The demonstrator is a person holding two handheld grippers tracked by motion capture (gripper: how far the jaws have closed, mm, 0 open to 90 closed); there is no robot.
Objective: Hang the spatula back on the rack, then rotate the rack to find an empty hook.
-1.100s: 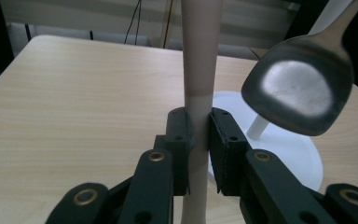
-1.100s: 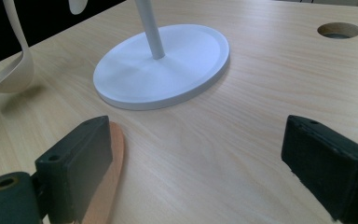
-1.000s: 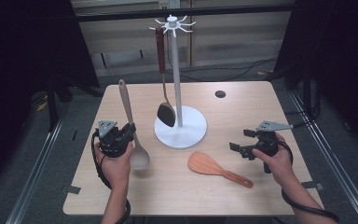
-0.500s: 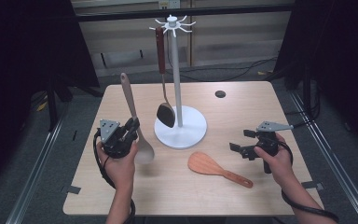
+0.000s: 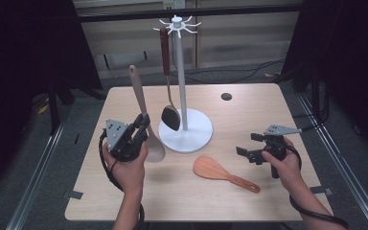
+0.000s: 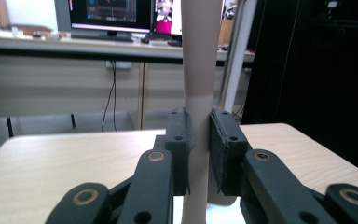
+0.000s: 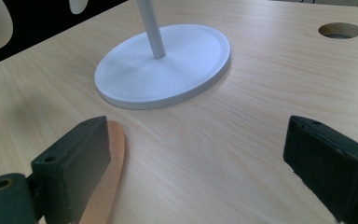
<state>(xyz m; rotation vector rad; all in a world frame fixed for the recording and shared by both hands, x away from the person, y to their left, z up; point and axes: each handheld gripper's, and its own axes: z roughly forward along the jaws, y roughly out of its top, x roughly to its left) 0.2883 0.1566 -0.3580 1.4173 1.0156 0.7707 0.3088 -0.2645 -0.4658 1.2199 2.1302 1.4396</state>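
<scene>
Holding a pale spoon (image 5: pixel 143 115) by its handle, the left tongs (image 5: pixel 141 128) clamp it nearly upright, bowl down near the surface (image 5: pixel 249 103), handle tip pointing up and away. Compared with a second ago the spoon stands higher and closer to the white rack (image 5: pixel 182 72); the lift looks like the start of hanging it on one of the hooks at the top, beside the black ladle (image 5: pixel 168 91) already hung there. Open air lies between the spoon and the hooks. Right of the rack's base an orange paddle (image 5: pixel 223 172) lies flat, well inside the near edge. Farther right, the right tongs (image 5: pixel 247 145) hover wide and empty, just beside the paddle's blade.
</scene>
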